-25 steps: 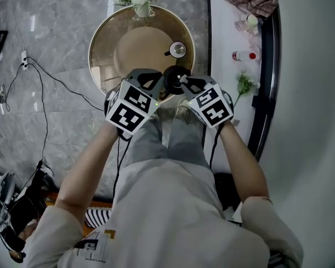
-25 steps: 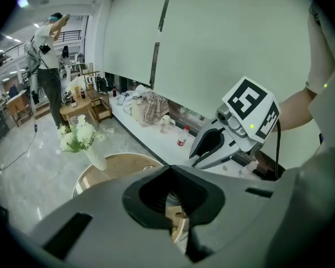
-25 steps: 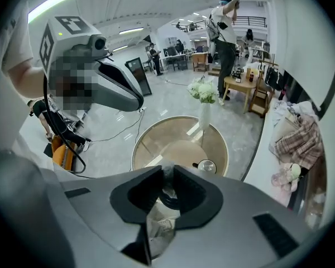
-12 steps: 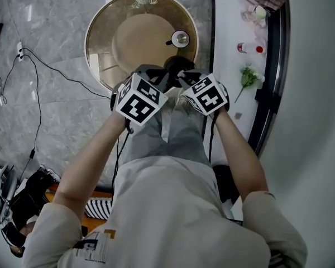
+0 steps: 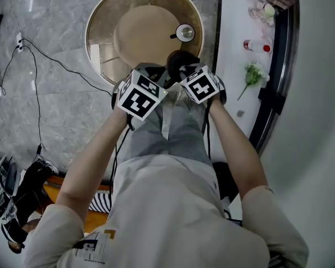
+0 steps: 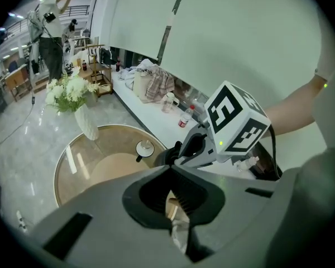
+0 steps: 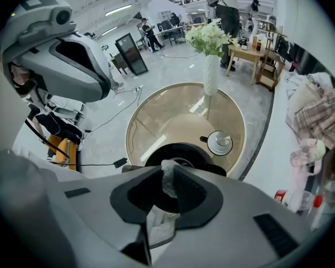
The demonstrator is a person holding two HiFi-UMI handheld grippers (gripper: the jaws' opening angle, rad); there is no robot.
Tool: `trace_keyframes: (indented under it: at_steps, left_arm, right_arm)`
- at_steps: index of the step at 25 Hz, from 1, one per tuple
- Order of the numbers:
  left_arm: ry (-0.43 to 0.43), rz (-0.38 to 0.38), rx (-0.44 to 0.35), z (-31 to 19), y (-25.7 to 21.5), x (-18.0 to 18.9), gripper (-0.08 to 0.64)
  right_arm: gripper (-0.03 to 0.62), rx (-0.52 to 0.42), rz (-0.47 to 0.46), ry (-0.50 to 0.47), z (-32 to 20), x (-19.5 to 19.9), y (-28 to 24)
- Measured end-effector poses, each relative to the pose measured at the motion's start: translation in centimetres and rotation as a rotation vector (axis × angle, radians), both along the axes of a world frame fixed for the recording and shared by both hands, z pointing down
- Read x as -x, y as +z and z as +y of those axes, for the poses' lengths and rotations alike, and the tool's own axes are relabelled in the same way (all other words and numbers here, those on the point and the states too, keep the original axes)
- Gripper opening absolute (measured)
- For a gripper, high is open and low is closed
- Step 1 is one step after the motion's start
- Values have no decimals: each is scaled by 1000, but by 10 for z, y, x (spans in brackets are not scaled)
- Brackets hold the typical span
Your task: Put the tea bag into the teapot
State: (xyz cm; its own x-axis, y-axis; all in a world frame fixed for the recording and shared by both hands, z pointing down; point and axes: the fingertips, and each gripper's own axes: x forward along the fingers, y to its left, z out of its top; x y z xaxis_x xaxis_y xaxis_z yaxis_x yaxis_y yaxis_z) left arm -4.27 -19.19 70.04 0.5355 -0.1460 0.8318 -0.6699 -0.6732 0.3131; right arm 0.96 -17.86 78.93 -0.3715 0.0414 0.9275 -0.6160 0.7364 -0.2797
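A black teapot (image 5: 176, 61) stands at the near edge of the round glass table (image 5: 97, 54). Both grippers hang close together just over it. My right gripper (image 7: 168, 171) is shut on a crinkled white tea bag (image 7: 167, 184), right above the teapot's (image 7: 181, 151) open mouth. My left gripper (image 6: 170, 169) is shut on a pale piece of tea bag wrapper (image 6: 177, 228). In the head view the left gripper (image 5: 156, 75) and the right gripper (image 5: 184, 71) nearly touch, and their marker cubes hide the jaws.
A white cup on a saucer (image 5: 185, 33) sits behind the teapot. A vase of flowers (image 7: 211, 71) stands at the table's far edge. A white counter (image 5: 234, 49) on the right holds bottles (image 5: 254, 44) and a flower sprig (image 5: 251, 74). Cables (image 5: 44, 71) cross the floor on the left.
Both grippers have sunk toward the teapot and drawn closer together, with the same pieces still in their jaws.
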Motion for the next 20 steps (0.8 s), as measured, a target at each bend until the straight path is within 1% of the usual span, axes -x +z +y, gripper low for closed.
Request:
trace_keyframes:
  at_steps: [4,8,13,20]
  left_arm:
    - [17,-3,17,7,8,-1,8]
    - [28,-3,25,6,13,1,8]
    - [28,-5,25,7,13,0,8]
    - [31,-10,3,7,2,0,8]
  right_arm:
    - [60,7,-5,38,-2,0,12]
    - [64,20,-1,56,-3,3,15]
    - [126,3,-1,73,-4,1,14]
    - [127,-12,-12,87,-1,0,2]
